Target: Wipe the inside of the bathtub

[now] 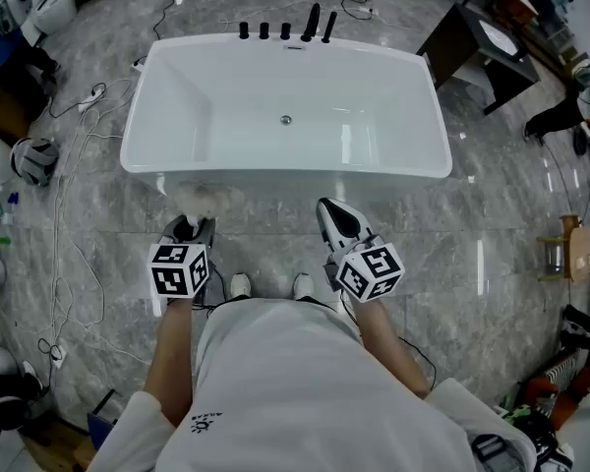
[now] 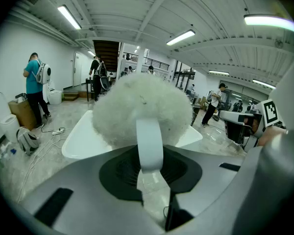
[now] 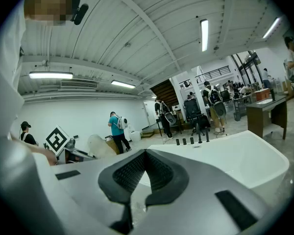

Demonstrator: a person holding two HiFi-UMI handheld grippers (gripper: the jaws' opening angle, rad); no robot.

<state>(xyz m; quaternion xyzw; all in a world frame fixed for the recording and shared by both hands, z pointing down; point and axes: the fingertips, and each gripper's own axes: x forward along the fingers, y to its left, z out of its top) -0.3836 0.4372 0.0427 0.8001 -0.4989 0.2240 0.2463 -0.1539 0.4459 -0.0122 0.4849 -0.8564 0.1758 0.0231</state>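
We've got the left hand-held gripper (image 2: pixel 150 153) clamped on the white handle of a fluffy white duster (image 2: pixel 142 106). The right hand-held gripper (image 3: pixel 146 153) is squeezed closed, nothing in it. The white bathtub (image 1: pixel 285 171) sits on the marble floor (image 1: pixel 472 249) just ahead of both.

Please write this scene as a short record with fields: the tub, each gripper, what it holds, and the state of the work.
Bathtub: white, nothing inside; drain in its floor.
Fittings: black, on the far rim.
Left gripper: shut on the white handle of a fluffy white duster.
Right gripper: shut, nothing between its jaws.
Work: wiping not yet begun; both grippers are outside the near rim.
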